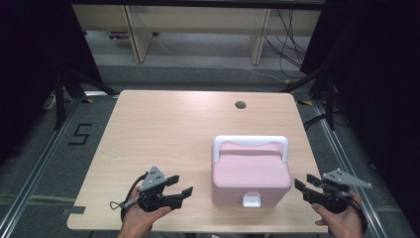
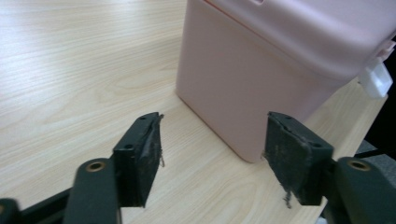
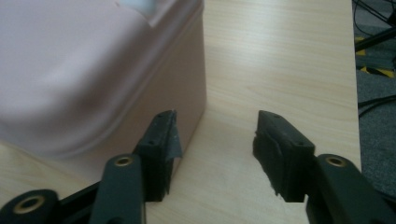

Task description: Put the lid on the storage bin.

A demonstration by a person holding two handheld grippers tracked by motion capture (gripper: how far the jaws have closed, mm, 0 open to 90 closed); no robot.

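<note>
Flanking a pink box (image 1: 250,174) at the near edge of the wooden table (image 1: 163,134) | left gripper (image 1: 182,186) just beside its left wall, jaws wide, nothing between | right gripper (image 1: 303,187) just beside its right wall, jaws wide, nothing held | box upright, lid closed, white handle (image 1: 250,143) folded back, white latch (image 1: 251,200) facing the person
</note>
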